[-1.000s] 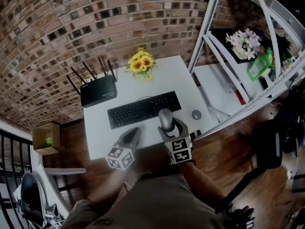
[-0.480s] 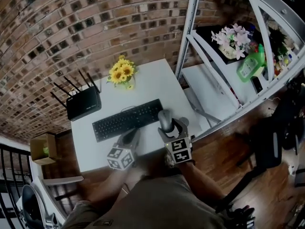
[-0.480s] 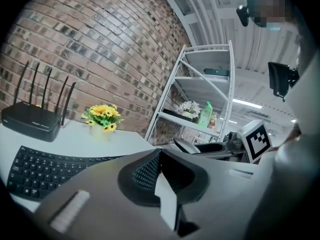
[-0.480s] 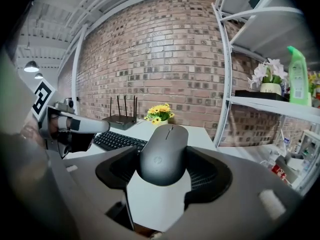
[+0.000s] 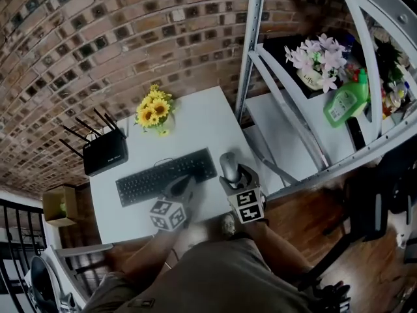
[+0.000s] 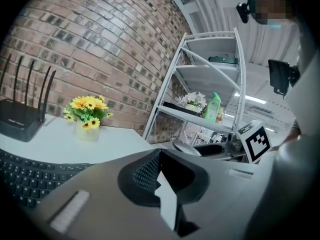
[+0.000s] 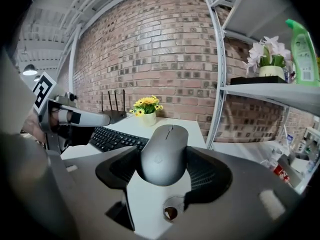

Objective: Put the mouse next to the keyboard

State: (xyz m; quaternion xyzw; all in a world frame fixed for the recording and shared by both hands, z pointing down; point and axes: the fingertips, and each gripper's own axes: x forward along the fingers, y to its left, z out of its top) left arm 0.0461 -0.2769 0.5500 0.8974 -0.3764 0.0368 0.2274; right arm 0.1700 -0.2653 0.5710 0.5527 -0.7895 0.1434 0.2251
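Note:
A grey mouse [image 5: 229,167] [image 7: 163,154] sits between the jaws of my right gripper [image 5: 232,173] [image 7: 165,170], which is shut on it just off the right end of the black keyboard [image 5: 165,177] [image 7: 120,138]. I cannot tell whether the mouse touches the white table [image 5: 195,132]. My left gripper [image 5: 180,187] [image 6: 158,160] is shut with nothing in it, over the keyboard's front edge. In the left gripper view the keyboard [image 6: 30,171] lies low at the left, and the mouse [image 6: 187,148] shows to the right.
A black router [image 5: 104,154] and a vase of yellow flowers [image 5: 154,111] stand at the back of the table. A white metal shelf [image 5: 306,132] with pale flowers [image 5: 313,60] and a green bottle [image 5: 345,100] flanks the table's right side. A cardboard box [image 5: 55,204] sits on the floor at the left.
The right gripper has carried the mouse from in front of the keyboard to just past its right end. The left gripper has moved onto the keyboard's front edge. The head view has swung right.

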